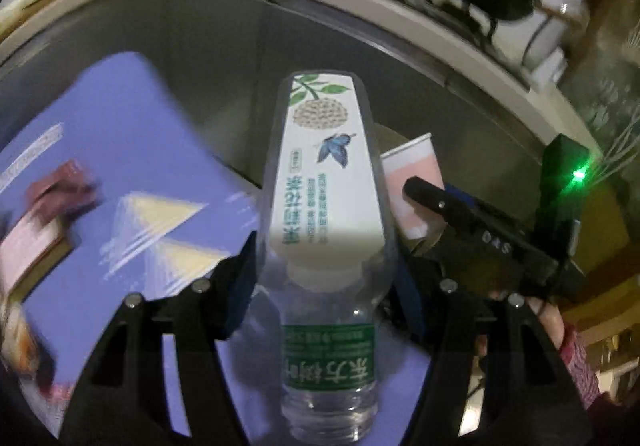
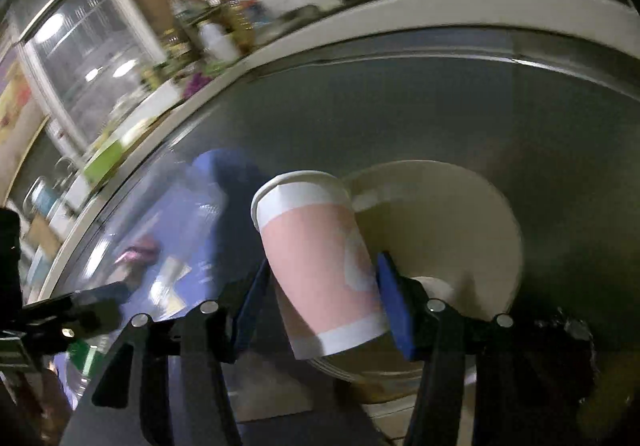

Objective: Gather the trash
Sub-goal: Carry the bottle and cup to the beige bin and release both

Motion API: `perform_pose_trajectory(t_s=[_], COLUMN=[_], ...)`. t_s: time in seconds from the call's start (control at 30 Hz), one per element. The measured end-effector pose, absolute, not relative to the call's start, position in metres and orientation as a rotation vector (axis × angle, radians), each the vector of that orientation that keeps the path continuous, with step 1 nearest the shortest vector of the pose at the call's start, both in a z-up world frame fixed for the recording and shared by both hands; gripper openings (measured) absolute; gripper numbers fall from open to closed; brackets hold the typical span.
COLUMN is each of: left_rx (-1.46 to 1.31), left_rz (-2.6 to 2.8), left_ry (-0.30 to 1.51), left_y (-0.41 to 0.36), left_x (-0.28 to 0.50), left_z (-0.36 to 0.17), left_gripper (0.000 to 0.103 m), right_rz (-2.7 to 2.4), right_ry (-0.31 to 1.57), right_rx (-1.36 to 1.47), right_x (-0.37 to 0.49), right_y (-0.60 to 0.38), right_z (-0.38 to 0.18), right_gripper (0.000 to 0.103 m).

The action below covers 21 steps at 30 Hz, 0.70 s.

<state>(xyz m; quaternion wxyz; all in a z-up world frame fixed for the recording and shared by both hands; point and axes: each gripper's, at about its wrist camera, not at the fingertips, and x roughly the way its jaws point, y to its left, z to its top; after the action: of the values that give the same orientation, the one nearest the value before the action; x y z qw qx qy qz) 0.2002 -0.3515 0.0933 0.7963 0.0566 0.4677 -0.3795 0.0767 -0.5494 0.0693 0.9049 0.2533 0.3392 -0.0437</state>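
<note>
Left wrist view: the left gripper (image 1: 324, 274) is clamped on a clear plastic bottle (image 1: 326, 246), its blue-padded fingers (image 1: 240, 282) pressing the body from both sides. The bottle points away from the camera, threaded neck nearest the lens and no cap visible; a green label wraps the part near the neck and a white label with a butterfly and leaves covers the far part. Beneath and to the left lies a purple mat (image 1: 120, 134) with blurred wrappers on it, too smeared to identify. To the right, the right gripper (image 1: 424, 192) holds a paper cup (image 1: 412, 170) just beside the bottle. A grey metal surface (image 1: 224, 46) runs behind.

Right wrist view: the right gripper (image 2: 320, 294) grips the pink-and-white paper cup (image 2: 320, 262) between its blue pads (image 2: 394, 306), the cup tilted with its rim away and to the left. Directly behind and below the cup sits a round cream bin (image 2: 460, 214), its opening facing the camera; the cup overlaps its left edge. The purple mat (image 2: 188, 230) lies to the left, blurred. The left gripper appears at the far left edge, dark and indistinct.
</note>
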Motion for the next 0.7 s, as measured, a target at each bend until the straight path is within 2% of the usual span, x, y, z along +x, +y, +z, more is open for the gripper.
perform_pose_trajectory(t_s=[0.13,0.2,0.37,0.5,0.7], left_rx=[0.172,0.181,0.159,0.126,0.039], left_rz=[-0.822,-0.816,-0.773,-0.763,-0.709], left_ry=[1.123,1.162,1.153,1.053,0.925], left_y=[-0.413,-0.427,-0.432,-0.399,-0.302], left_x=[0.226,0.228,0.228,0.211,0.165], left_z=[0.067,0.059,0.064,0.089,0.112], left_gripper=[0.061,0.062,0.062,0.062,0.062], right_rz=[-0.121,-0.15,-0.174,-0.153,-0.024], right_ry=[0.72,0.707,0.669,0.623,0.56], right_rx=[0.587,0.614,0.646,0.653,0.62], right_x=[0.083,0.084,0.078,0.066,0.06], right_y=[-0.576,-0.587,-0.598,-0.594,-0.55], right_z=[0.055,0.048,0.044,0.056,0.088], right_gripper=[0.059,0.072,0.075,0.075,0.074])
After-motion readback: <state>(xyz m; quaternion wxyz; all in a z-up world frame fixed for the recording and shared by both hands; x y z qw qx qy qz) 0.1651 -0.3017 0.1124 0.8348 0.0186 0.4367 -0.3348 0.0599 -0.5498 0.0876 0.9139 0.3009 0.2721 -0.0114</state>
